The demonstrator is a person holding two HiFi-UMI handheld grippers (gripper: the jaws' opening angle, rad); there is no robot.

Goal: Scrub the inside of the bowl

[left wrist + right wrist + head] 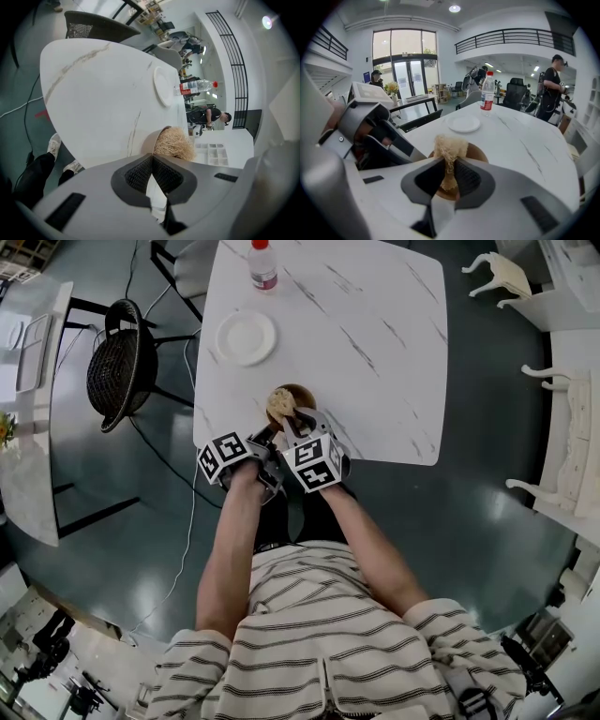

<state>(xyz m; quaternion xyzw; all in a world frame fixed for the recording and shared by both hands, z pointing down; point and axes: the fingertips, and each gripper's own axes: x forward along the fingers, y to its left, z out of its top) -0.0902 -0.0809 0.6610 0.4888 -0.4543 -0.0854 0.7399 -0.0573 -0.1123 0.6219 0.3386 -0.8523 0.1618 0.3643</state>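
Observation:
A brown bowl [302,392] stands near the front edge of the white marble table [375,352]. A tan fibre scrubber [280,403] sits over the bowl's inside. My right gripper [292,420] is shut on the scrubber [450,147], which sticks up between the jaws with the bowl [477,152] just behind it. My left gripper [267,435] is at the bowl's near-left side. In the left gripper view its jaws [152,164] are closed together on the bowl's rim [151,140], with the scrubber [174,143] showing beyond.
A white plate [247,337] lies further back on the table, and a clear bottle with a red cap [262,264] stands at the far edge. A black mesh chair [122,367] is left of the table. White chairs [572,446] are at the right. A person [551,86] stands beyond the table.

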